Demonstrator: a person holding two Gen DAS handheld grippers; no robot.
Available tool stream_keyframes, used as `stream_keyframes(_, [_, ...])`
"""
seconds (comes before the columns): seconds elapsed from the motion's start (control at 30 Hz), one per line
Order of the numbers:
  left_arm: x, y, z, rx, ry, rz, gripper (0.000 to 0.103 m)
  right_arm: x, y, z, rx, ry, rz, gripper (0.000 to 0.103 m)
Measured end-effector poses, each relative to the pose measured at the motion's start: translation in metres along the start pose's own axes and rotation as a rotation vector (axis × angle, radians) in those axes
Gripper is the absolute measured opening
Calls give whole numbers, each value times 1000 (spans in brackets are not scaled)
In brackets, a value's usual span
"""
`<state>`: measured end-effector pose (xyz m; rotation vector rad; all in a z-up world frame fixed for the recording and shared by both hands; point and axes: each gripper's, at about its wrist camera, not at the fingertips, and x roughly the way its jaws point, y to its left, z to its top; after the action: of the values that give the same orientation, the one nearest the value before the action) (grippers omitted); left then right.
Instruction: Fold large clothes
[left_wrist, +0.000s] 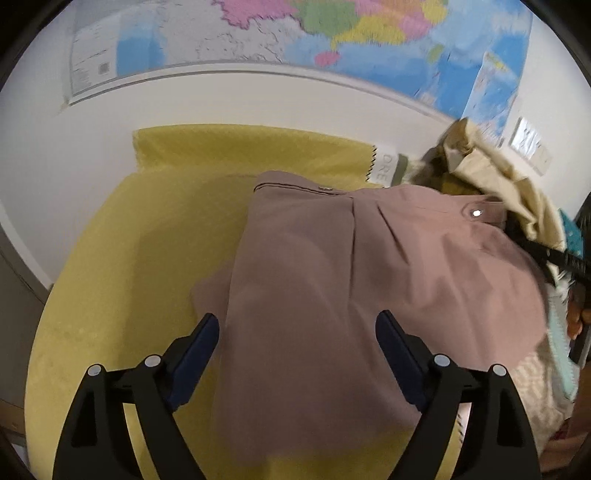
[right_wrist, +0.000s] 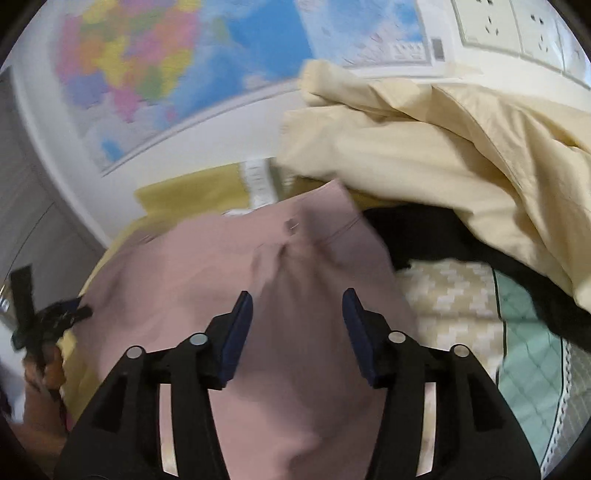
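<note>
The left gripper (left_wrist: 297, 332) hangs wide and empty over the mauve trousers (left_wrist: 351, 277), spread on a yellow blanket (left_wrist: 110, 258). They look light, soft and limp, best pinched at the waistband. The right gripper (right_wrist: 297, 308) stands half-spread, gripping nothing, beside a cream garment (right_wrist: 424, 147).

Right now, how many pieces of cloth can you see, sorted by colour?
Dusty pink garment: 1
Cream garment: 1
Yellow-green cover: 1
Black cloth: 1
Mint quilted cloth: 1
Beige patterned cloth: 1
Total: 6
</note>
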<state>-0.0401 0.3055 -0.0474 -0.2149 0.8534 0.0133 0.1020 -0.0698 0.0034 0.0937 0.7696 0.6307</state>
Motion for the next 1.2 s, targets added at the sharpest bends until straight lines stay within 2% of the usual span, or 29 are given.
stream_keyframes(0.1, [-16, 7, -21, -41, 14, -63, 85, -21, -1, -24, 32, 18, 72, 62])
stream_keyframes(0.2, [-28, 15, -41, -87, 36, -164, 86, -38, -13, -53, 124, 45, 146, 62])
stream_keyframes(0.27, [-33, 15, -53, -89, 48, -196, 88, -47, -19, -68, 186, 54, 179, 68])
stream_keyframes(0.33, [-32, 10, -64, -103, 76, -249, 89, -55, -26, -86, 254, 81, 248, 68])
stream_keyframes(0.4, [-28, 5, -71, -108, 104, -278, 89, -59, -26, -97, 265, 93, 233, 73])
stream_keyframes(0.47, [-17, 1, -76, -119, 129, -288, 91, -57, -28, -107, 290, 119, 242, 74])
stream_keyframes(0.5, [-14, -1, -76, -128, 119, -293, 95, -56, -32, -112, 317, 131, 238, 74])
stream_keyframes(0.57, [-8, -6, -71, -144, 109, -314, 96, -51, -35, -117, 346, 140, 224, 74])
stream_keyframes(0.7, [4, -13, -62, -154, 92, -307, 96, -45, -35, -114, 372, 103, 204, 75])
stream_keyframes(0.93, [23, -13, -43, -248, 56, -321, 96, -26, -33, -98, 402, 56, 174, 80])
stream_keyframes(1.2, [37, -40, -28, -152, 93, -165, 96, -23, -38, -96, 449, 27, 160, 77])
